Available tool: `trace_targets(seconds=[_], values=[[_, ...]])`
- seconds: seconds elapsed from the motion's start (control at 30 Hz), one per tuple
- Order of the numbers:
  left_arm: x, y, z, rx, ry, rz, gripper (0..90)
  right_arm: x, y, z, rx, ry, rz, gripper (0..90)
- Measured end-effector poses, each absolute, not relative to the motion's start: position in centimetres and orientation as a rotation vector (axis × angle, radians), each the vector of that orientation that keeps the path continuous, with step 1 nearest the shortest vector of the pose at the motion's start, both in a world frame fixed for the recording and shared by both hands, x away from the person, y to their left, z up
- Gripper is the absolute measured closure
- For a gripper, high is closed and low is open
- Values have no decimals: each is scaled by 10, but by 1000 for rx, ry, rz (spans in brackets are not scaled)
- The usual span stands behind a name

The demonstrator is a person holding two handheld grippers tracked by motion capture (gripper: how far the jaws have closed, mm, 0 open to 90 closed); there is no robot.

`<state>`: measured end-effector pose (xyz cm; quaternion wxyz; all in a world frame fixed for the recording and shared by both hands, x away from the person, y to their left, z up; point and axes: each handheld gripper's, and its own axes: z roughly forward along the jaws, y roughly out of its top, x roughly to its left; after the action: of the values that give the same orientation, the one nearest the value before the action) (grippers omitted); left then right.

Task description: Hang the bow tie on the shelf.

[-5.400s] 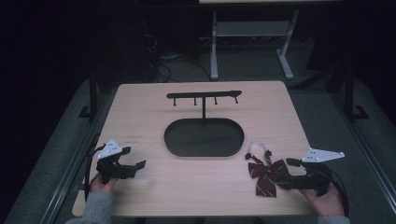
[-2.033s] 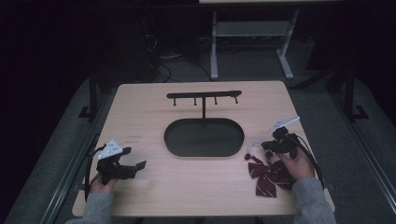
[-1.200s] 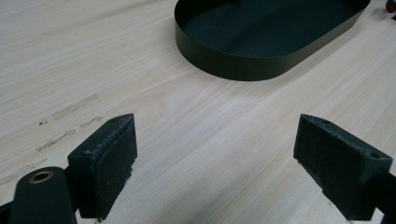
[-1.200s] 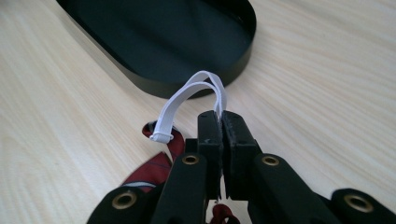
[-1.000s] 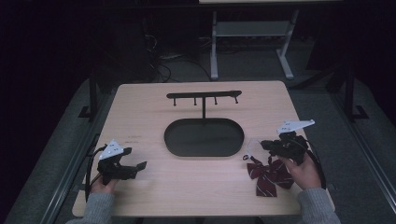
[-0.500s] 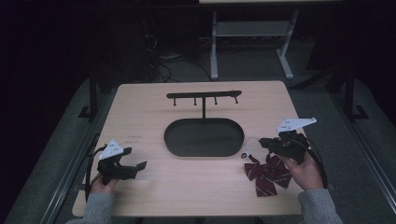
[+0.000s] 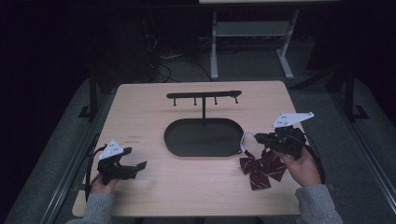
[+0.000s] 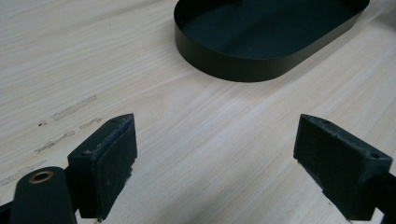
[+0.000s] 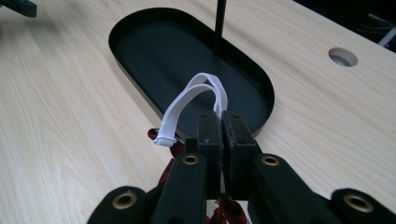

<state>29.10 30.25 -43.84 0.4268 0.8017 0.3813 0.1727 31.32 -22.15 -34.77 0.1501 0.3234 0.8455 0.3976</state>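
My right claw point(image 9: 222, 122) is shut tight on the white strap point(image 9: 187, 103) of the red bow tie point(image 7: 261, 166). A few seconds ago this claw lay low on the table edge with the bow just in front of it. Then it moved in over the bow and pinched the strap. Now it has come up a bit, and the strap stands in a loop out of my closed jaws. In the high view the bow has lifted and slid a little toward the black tray point(image 7: 203, 137). Most of the bow seems to rest on the wood table point(image 7: 154, 107), just beside the tray's right end.

My left claw point(image 7: 133, 166) has not moved at all. Its jaws stand wide apart with nothing between them, low over the table near the left edge.

So I think the pick-up part is done. The black rack with pegs point(image 7: 204, 96) stands up from the tray. I guess the strap loop should go over one of those pegs. I need to lift more so the whole bow hangs free. The strap is thin, so it could slip out.
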Motion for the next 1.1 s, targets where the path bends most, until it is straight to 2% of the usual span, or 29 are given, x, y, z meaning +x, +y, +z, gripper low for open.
trace_targets(seconds=[1.1], values=[[291, 303, -437, 1999, 944, 437, 131, 330, -176, -302, 776, 2450, 1183, 866]])
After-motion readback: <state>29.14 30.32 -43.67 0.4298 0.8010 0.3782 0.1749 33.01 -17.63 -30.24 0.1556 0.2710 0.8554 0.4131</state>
